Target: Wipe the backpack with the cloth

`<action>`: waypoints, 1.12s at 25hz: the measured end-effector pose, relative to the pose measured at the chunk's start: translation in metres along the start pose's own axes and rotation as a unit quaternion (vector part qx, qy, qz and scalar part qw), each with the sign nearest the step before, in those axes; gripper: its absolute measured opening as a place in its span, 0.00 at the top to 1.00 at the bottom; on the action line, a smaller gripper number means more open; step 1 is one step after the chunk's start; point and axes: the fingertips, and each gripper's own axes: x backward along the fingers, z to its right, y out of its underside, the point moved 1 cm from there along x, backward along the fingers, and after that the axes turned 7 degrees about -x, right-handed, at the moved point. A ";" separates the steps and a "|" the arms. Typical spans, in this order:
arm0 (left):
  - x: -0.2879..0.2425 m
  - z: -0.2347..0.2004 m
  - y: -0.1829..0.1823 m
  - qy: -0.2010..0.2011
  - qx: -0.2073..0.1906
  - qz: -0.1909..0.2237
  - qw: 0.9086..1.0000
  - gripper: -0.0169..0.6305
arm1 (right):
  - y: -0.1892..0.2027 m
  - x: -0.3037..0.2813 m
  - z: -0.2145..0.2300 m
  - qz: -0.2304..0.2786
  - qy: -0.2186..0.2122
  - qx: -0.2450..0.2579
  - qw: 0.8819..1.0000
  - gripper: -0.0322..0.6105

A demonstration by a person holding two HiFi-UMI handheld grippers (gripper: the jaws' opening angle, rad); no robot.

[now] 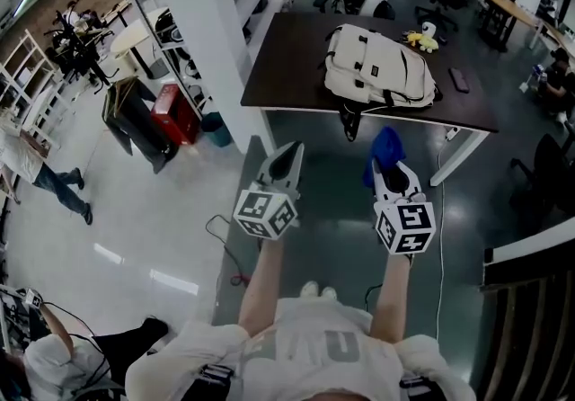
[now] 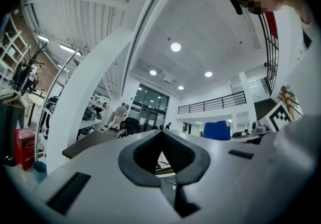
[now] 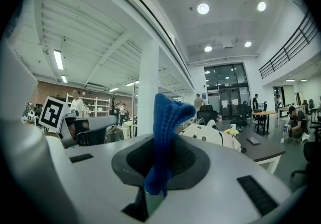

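A cream backpack (image 1: 377,66) lies flat on the dark table (image 1: 287,57) ahead of me, and shows in the right gripper view as the same backpack (image 3: 208,135) on the table (image 3: 261,151). My right gripper (image 1: 389,167) is shut on a blue cloth (image 1: 386,147), held in the air short of the table's near edge. The cloth (image 3: 165,132) sticks up from between the jaws of the right gripper (image 3: 158,170). My left gripper (image 1: 290,152) hangs beside it to the left. Seen along its own jaws, the left gripper (image 2: 162,136) is shut with nothing in it.
A white pillar (image 1: 193,22) stands left of the table, with a red box (image 1: 175,111) and shelving beyond it. A yellow toy (image 1: 420,40) and a flat dark object (image 1: 459,79) lie on the table right of the backpack. Office chairs and people stand farther off.
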 end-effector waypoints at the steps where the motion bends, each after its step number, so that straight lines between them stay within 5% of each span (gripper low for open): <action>1: -0.001 0.001 0.001 0.001 -0.001 0.000 1.000 0.97 | 0.000 0.001 0.002 0.004 -0.002 -0.007 1.000 0.88; 17: -0.043 0.011 0.025 0.013 -0.024 -0.027 0.999 0.97 | 0.021 -0.025 0.053 0.017 -0.025 -0.091 0.995 0.88; 28: -0.179 -0.105 0.063 -0.019 -0.014 -0.007 1.000 0.97 | 0.006 -0.193 0.118 0.011 -0.046 -0.070 0.996 0.88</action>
